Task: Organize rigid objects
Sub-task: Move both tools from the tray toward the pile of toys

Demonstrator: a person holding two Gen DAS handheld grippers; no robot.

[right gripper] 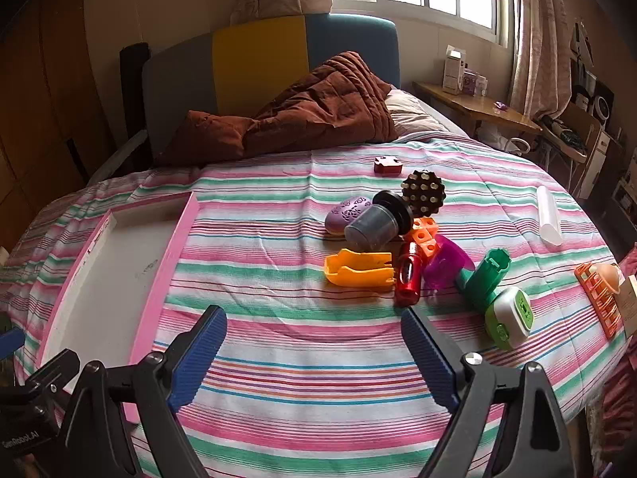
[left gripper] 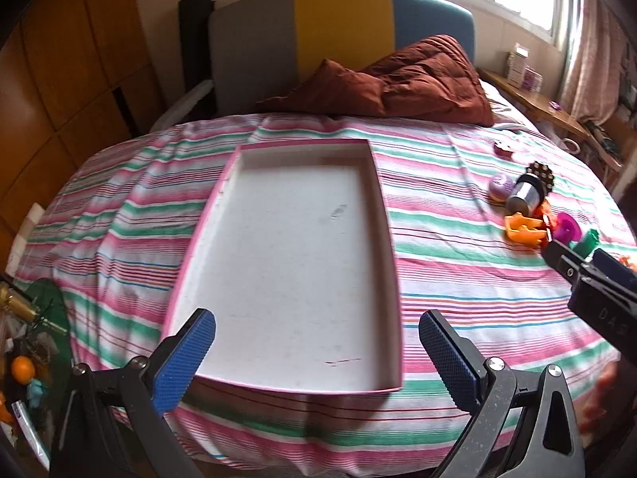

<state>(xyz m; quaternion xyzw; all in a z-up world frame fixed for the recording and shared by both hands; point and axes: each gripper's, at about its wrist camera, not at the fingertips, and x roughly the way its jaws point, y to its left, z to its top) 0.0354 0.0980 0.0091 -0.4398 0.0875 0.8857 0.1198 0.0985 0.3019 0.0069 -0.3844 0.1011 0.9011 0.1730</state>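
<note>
A shallow pink-rimmed box point(left gripper: 187, 275) with a white floor lies empty on the striped bed; its right wall point(right gripper: 175, 247) shows in the right wrist view. My left gripper point(left gripper: 316, 352) hovers open over the box's near end. My right gripper point(right gripper: 314, 352) is open above bare sheet, short of a pile of toys: a yellow plastic piece point(right gripper: 356, 269), a red cylinder point(right gripper: 408, 277), a grey cup with a black lid point(right gripper: 374, 223), a purple oval point(right gripper: 344, 211), a black studded ball point(right gripper: 424, 193), orange cubes point(right gripper: 426, 237), a purple funnel point(right gripper: 448, 263), a green tube point(right gripper: 483, 279) and a green-white block point(right gripper: 509, 316).
A dark red puzzle piece point(right gripper: 387, 165) lies farther back, a white tube point(right gripper: 548, 215) and an orange grid rack point(right gripper: 599, 298) at the right edge. A brown quilt point(right gripper: 310, 111) is heaped by the headboard. A wooden desk point(right gripper: 477, 109) stands to the right under the window.
</note>
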